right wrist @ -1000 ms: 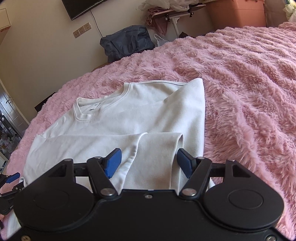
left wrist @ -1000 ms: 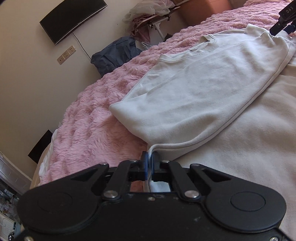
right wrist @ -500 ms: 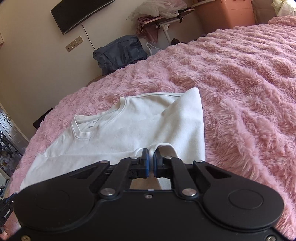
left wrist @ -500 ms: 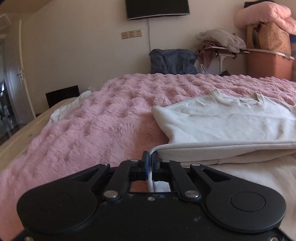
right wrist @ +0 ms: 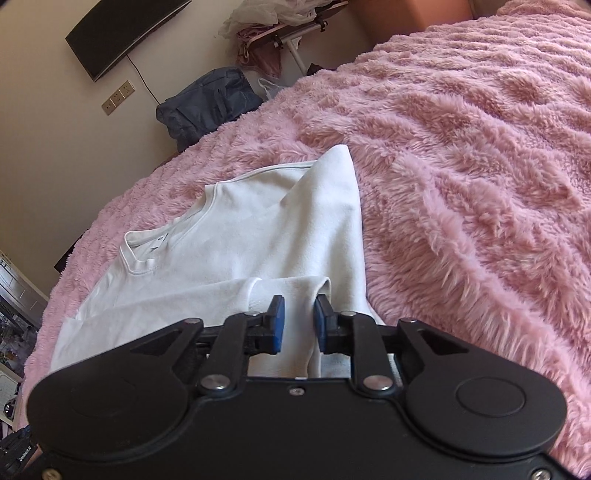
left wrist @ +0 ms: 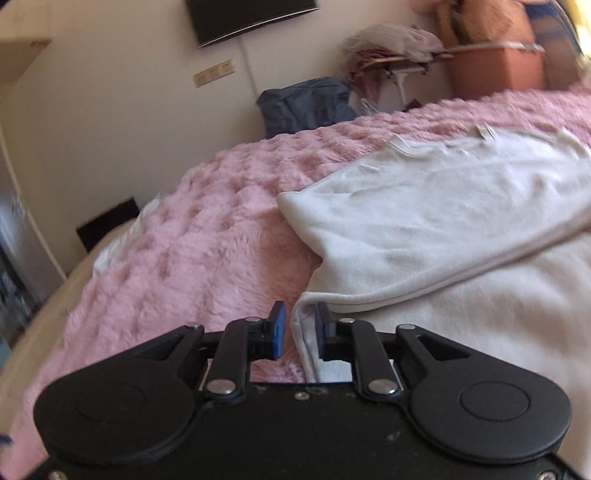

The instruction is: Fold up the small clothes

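My left gripper and right gripper were opening around the white sweatshirt's hem, its neck label too small to read.

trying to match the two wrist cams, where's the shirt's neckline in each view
Left wrist view: the neckline is upper right, blurred, along the far edge of the white shirt.
Right wrist view: the neckline is left of centre, a ribbed collar with a small tag.
Shared landmark: the dark blue bag against the wall beyond the pink blanket, below the wall screen, in both views.
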Demonstrator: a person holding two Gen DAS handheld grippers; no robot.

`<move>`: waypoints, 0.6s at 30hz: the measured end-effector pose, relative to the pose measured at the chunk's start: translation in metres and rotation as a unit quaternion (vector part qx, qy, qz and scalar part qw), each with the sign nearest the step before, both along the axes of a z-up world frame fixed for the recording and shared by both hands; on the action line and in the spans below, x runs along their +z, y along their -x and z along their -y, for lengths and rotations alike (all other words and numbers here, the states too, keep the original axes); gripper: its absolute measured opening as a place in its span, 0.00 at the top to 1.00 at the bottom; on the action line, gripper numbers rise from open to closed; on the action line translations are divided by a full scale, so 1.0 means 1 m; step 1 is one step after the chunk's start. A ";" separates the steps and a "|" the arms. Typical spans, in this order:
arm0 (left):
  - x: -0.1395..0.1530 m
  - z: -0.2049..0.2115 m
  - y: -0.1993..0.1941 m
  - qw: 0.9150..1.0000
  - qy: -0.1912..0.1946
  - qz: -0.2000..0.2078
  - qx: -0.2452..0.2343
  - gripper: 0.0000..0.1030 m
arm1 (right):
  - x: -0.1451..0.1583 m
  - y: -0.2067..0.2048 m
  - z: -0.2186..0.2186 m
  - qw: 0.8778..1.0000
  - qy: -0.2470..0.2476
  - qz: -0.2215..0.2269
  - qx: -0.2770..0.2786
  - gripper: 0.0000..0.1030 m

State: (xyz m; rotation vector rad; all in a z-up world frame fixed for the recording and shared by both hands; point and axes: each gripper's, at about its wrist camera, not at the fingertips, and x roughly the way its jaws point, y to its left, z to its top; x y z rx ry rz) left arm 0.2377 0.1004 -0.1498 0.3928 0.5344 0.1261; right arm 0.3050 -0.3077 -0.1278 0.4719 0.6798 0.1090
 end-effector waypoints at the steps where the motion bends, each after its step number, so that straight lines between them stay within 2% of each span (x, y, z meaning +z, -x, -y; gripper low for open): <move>1: -0.005 0.007 -0.001 0.999 -0.047 -0.005 -0.021 0.81 | 0.003 0.002 -0.002 1.000 0.004 0.004 0.003 0.67; 2: -0.011 0.011 -0.003 0.996 -0.083 -0.014 -0.041 0.81 | 0.005 0.003 -0.004 1.000 0.008 0.008 0.007 0.63; 4: -0.017 0.016 -0.005 0.989 -0.126 -0.017 -0.068 0.81 | 0.009 0.003 -0.008 1.000 0.018 0.013 0.014 0.63; 8: -0.024 0.007 -0.025 0.982 -0.170 -0.030 -0.083 0.80 | 0.011 0.003 -0.012 0.999 0.024 0.015 0.021 0.62; 11: -0.030 0.008 -0.028 0.970 -0.207 -0.048 -0.119 0.80 | 0.010 0.001 -0.012 1.000 0.024 0.009 0.018 0.62; 13: -0.032 0.009 -0.027 0.962 -0.231 -0.038 -0.142 0.80 | 0.009 0.001 -0.010 1.000 0.018 0.005 0.015 0.62; 15: -0.033 0.010 -0.029 0.957 -0.243 -0.039 -0.153 0.82 | 0.007 0.000 -0.009 1.000 0.020 0.000 0.014 0.60; 16: -0.033 0.010 -0.032 0.958 -0.237 -0.046 -0.154 0.85 | 0.005 -0.002 -0.009 1.000 0.021 -0.006 0.014 0.59; 17: -0.031 0.009 -0.034 0.962 -0.221 -0.055 -0.154 0.97 | 0.002 -0.004 -0.009 1.000 0.020 -0.014 0.016 0.58; 18: -0.030 0.008 -0.035 0.964 -0.211 -0.057 -0.150 0.99 | 0.000 -0.005 -0.009 1.000 0.017 -0.017 0.016 0.56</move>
